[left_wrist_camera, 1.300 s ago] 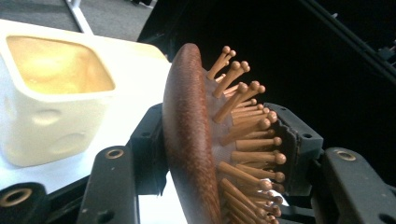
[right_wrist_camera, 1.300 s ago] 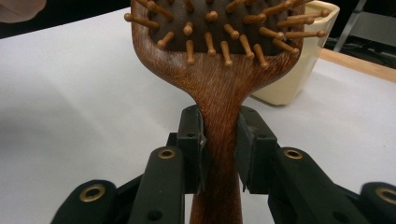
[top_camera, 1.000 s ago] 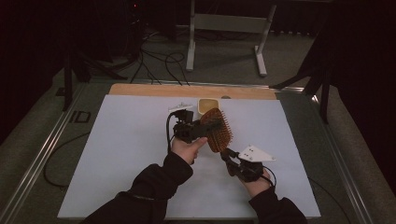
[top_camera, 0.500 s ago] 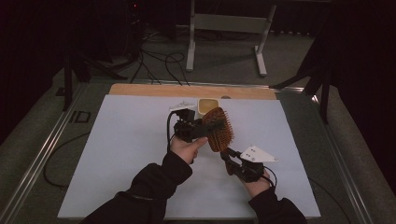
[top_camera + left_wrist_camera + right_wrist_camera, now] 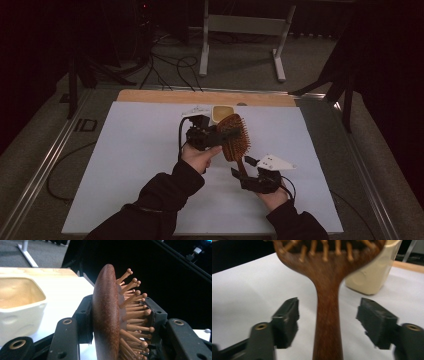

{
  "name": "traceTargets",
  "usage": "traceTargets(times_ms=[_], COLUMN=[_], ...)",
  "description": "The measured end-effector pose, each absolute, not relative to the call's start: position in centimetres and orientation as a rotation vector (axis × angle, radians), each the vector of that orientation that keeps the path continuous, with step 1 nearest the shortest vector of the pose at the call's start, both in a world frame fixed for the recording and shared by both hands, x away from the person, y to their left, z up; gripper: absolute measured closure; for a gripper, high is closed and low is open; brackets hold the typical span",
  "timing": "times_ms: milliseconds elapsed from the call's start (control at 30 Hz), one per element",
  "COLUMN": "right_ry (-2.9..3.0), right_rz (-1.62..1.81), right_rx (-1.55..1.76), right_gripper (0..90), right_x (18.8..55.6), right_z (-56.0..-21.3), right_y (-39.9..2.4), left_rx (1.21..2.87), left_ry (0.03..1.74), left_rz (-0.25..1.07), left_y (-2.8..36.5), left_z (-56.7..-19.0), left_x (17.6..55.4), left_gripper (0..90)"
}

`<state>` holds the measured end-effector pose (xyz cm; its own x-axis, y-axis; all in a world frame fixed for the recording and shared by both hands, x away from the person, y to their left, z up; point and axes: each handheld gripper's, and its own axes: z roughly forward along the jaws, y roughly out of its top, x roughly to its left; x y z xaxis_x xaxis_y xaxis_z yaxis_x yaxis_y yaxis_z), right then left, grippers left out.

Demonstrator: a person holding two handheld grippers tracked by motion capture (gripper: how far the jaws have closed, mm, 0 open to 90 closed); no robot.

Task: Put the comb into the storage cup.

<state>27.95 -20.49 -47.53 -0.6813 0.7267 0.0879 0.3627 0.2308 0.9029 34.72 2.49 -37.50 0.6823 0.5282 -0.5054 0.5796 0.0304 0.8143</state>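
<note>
High view, frame centre: the left claw clamps the brown wooden paddle hairbrush by its head above the white surface. The right claw has just been opening, its pads clear of the handle between them, so the handover looks done. Setting the brush down, perhaps near the cream square cup, remains.

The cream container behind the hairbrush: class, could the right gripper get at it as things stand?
Probably not directly. The right gripper stands open around the hairbrush handle, and the brush, held by the left gripper, sits between it and the cream container. It would have to go round.
</note>
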Motion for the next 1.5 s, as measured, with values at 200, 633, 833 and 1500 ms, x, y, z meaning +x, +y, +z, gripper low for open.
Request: traceTargets(times_ms=[200,633,833,1500], right_ry=[2.202,2.219,2.244,2.238], right_rz=[1.489,1.464,1.471,1.458], right_rx=[1.023,1.004,0.974,0.939], right_gripper=[14.9,10.2,9.9,9.9], right_x=[28.2,28.2,27.9,27.0], right_z=[-47.6,-47.5,-47.6,-47.9], right_y=[-21.0,-21.2,-21.6,-23.5], left_rx=[1.608,1.593,1.565,1.515], left_ry=[0.902,0.870,0.870,0.918], left_rz=[-0.032,0.010,0.018,0.058], left_y=[3.1,4.6,5.5,7.4], left_z=[-36.5,-33.8,-33.0,-31.5], left_x=[34.9,35.7,36.2,38.7], left_gripper=[51.6,51.6,51.6,51.6])
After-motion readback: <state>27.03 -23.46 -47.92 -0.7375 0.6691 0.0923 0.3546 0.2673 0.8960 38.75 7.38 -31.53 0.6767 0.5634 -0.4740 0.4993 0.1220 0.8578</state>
